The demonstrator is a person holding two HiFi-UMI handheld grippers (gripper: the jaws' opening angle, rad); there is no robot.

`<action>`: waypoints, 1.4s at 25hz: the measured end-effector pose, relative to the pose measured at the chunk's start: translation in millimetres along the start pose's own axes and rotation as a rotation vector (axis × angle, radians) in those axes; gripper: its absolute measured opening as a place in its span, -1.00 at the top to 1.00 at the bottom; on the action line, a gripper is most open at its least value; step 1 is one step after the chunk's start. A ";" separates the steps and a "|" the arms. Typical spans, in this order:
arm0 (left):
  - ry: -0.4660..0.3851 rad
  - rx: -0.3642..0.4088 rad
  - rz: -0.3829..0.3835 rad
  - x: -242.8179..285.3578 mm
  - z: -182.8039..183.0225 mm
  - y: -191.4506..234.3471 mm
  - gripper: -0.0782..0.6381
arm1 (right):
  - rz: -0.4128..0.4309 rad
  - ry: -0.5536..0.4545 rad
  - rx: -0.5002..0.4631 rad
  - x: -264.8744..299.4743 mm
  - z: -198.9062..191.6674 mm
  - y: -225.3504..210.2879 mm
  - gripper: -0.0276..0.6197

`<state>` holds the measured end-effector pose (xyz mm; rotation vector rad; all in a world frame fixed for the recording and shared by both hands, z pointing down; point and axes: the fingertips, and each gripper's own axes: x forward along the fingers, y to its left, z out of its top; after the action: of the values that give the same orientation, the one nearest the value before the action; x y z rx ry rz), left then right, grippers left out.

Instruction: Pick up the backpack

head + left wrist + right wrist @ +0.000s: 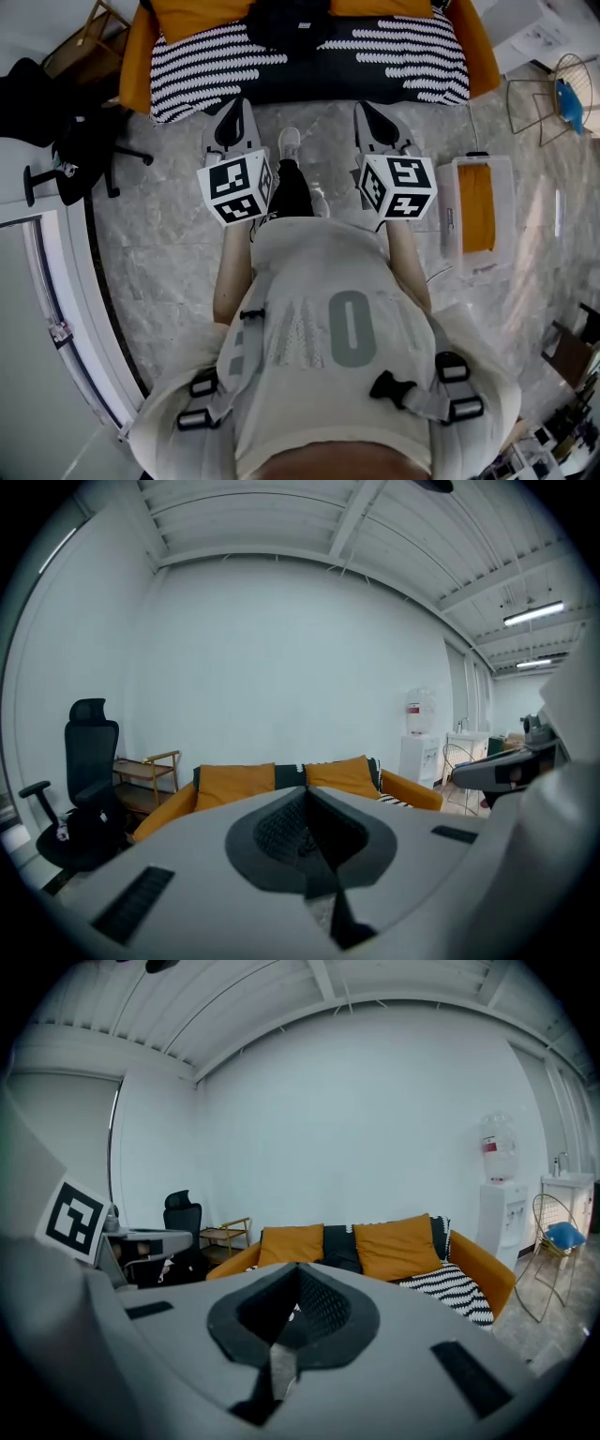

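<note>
A black backpack (pixel 289 21) rests against the back of an orange sofa (pixel 137 56), between two orange cushions and above a black-and-white striped blanket (pixel 309 66). It shows as a dark shape in the left gripper view (pixel 289 776) and in the right gripper view (pixel 339 1246). My left gripper (pixel 234 105) and right gripper (pixel 368 109) are held side by side over the floor, short of the sofa's front edge and pointing at it. Both are shut with nothing between the jaws, as the left gripper view (pixel 306 794) and the right gripper view (pixel 298 1269) show.
A black office chair (pixel 89 155) stands at the left, with a wooden shelf (pixel 89 33) behind it. On the floor to the right lies a white box with orange inside (pixel 476 214). A wire side table (pixel 565 94) and a water dispenser (pixel 497 1185) stand at the right.
</note>
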<state>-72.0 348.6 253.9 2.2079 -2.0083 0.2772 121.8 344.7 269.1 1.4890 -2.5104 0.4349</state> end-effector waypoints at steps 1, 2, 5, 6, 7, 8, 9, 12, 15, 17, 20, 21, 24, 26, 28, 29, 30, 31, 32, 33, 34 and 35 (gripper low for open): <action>-0.005 -0.005 0.003 5.3 2.0 2.6 0.73 | 0.002 -0.002 -0.003 5.4 2.9 -2.0 0.90; -0.008 -0.010 0.004 10.9 3.7 5.5 0.73 | 0.003 -0.004 -0.005 10.9 6.0 -4.0 0.90; -0.012 -0.018 0.008 32.9 8.2 18.1 0.73 | -0.004 -0.016 -0.016 30.4 18.2 -9.7 0.90; -0.015 -0.020 0.011 41.6 10.9 23.1 0.73 | -0.007 -0.023 -0.021 37.8 23.3 -11.8 0.90; -0.018 -0.021 0.013 50.1 13.9 27.4 0.73 | -0.012 -0.029 -0.025 45.1 27.9 -14.5 0.90; -0.020 -0.021 0.014 58.7 16.6 30.7 0.73 | -0.019 -0.032 -0.027 52.6 31.3 -18.2 0.90; -0.020 -0.021 0.014 67.8 18.7 33.4 0.73 | -0.025 -0.031 -0.027 60.8 34.0 -22.6 0.90; -0.015 -0.025 0.008 101.2 25.1 41.9 0.73 | -0.037 -0.020 -0.020 89.3 43.2 -35.5 0.90; -0.010 -0.026 -0.005 142.2 38.1 53.4 0.73 | -0.048 -0.015 -0.024 120.6 59.5 -45.5 0.90; -0.009 -0.018 -0.020 171.4 50.4 59.7 0.73 | -0.060 -0.013 -0.025 142.2 73.1 -53.5 0.90; -0.006 -0.011 -0.045 212.6 67.6 66.3 0.73 | -0.074 -0.015 -0.016 173.5 94.0 -66.5 0.90; -0.006 -0.009 -0.054 226.5 72.6 67.7 0.73 | -0.080 -0.016 -0.014 184.4 101.1 -71.6 0.90; -0.009 -0.005 -0.079 269.2 87.7 73.8 0.73 | -0.097 -0.022 -0.005 221.4 122.3 -85.5 0.90; -0.014 -0.009 -0.089 294.3 95.8 82.3 0.73 | -0.101 -0.018 0.004 247.2 132.6 -90.5 0.90; -0.019 -0.016 -0.095 317.3 101.8 93.4 0.73 | -0.104 -0.009 0.006 272.0 139.7 -94.2 0.90; -0.020 -0.021 -0.097 328.5 104.1 99.8 0.73 | -0.108 -0.006 0.008 283.9 143.2 -95.6 0.90; -0.021 -0.027 -0.097 339.4 105.9 107.2 0.73 | -0.111 -0.007 0.011 295.2 146.9 -96.0 0.90; -0.022 -0.032 -0.098 349.7 107.4 115.0 0.73 | -0.114 -0.010 0.014 305.7 150.6 -95.3 0.90; -0.023 -0.036 -0.099 359.3 108.5 122.3 0.73 | -0.116 -0.011 0.017 315.1 153.7 -94.1 0.90; -0.022 -0.036 -0.101 368.0 109.4 128.1 0.73 | -0.119 -0.010 0.016 323.0 155.9 -93.2 0.90; -0.019 -0.033 -0.105 375.8 110.0 131.8 0.73 | -0.122 -0.005 0.014 329.5 157.3 -93.2 0.90; -0.015 -0.028 -0.108 382.8 110.5 133.6 0.73 | -0.126 0.001 0.014 334.8 157.9 -94.4 0.90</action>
<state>-166.3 -60.4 232.7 2.2980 -1.8800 0.2186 42.7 -27.9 238.6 1.6395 -2.4000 0.4331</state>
